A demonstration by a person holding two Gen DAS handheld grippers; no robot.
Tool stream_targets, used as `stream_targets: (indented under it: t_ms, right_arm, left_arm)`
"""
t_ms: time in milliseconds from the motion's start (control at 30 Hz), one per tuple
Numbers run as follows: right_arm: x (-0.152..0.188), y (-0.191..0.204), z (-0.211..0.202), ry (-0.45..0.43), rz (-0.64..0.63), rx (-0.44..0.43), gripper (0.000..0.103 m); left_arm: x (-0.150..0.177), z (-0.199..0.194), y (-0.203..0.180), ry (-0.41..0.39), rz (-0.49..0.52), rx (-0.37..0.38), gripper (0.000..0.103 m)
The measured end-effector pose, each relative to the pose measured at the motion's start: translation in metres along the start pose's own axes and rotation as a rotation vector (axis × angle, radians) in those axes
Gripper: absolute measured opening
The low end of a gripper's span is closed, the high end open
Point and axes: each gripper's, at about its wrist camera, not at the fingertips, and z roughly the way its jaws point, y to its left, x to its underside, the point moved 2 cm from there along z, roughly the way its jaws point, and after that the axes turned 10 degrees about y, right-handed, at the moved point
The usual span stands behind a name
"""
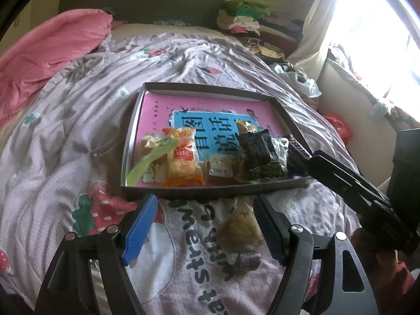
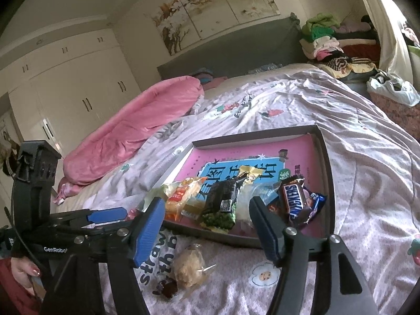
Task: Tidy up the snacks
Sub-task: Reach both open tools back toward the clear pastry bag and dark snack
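A shallow grey box (image 1: 215, 190) (image 2: 329, 183) lies on the bed with a pink book inside. Several snacks sit along its near side: an orange packet (image 1: 183, 157) (image 2: 181, 197), a dark green packet (image 1: 256, 149) (image 2: 223, 204) and a Snickers bar (image 2: 295, 199) (image 1: 299, 148). A clear-wrapped pastry (image 1: 242, 225) (image 2: 190, 265) and a small dark candy (image 2: 168, 287) lie on the quilt in front of the box. My left gripper (image 1: 204, 227) is open above the pastry. My right gripper (image 2: 207, 227) is open and empty, over the box's near edge.
A pink duvet (image 1: 44, 52) (image 2: 126, 131) is bunched at the left of the bed. Folded clothes (image 1: 246, 18) (image 2: 328, 39) are piled by the headboard. A white plastic bag (image 2: 393, 89) and a bright window (image 1: 372, 34) are at the right.
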Motion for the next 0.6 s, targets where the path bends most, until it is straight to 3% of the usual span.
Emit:
stream_targets:
  t_ms: [600]
  right_arm:
    - [0.021, 0.002, 0.003, 0.087, 0.027, 0.016, 0.067]
  left_arm:
    - [0.032, 0.014, -0.009, 0.109, 0.082, 0.054, 0.077]
